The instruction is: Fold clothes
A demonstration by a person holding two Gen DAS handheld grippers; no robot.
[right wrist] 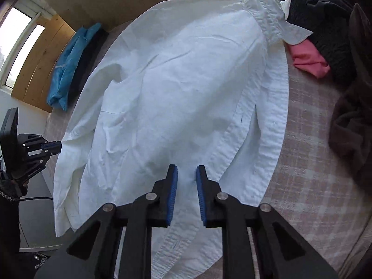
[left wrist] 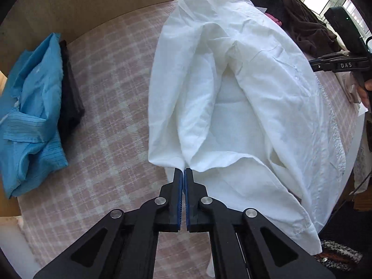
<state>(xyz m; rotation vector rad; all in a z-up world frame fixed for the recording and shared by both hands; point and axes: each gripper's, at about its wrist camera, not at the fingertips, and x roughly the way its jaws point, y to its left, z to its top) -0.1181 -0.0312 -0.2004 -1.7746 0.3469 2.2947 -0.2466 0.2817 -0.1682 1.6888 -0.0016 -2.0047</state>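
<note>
Between the blue pads of the left tool (left wrist: 184,171), which are pressed almost together, sits a pinch of the hem of the white shirt (left wrist: 232,88); the shirt runs away from that tool across a pink checked bed cover (left wrist: 111,107), its collar at the far end. Over the near edge of the shirt, by the button strip, hangs the right tool (right wrist: 186,174), its jaws parted with cloth showing in the gap and nothing clamped; I cannot tell whether its tips touch the fabric.

Only a thin fold seems held by the left tool, so my guess is that a quick pull could let the hem slip out and drop the fold crooked. With the right tool not gripping, a one-sided pull would likely drag the whole shirt sideways and bunch the loose, puffed middle rather than fold it flat.

Well off to the left of the left tool lie a folded blue shirt (left wrist: 30,116) and a dark folded garment (left wrist: 69,97) touching it. Beyond the collar, to the right of the right tool, a pile of dark clothes (right wrist: 325,23) with a pink piece (right wrist: 307,60) crowds the collar, leaving little free room that way
</note>
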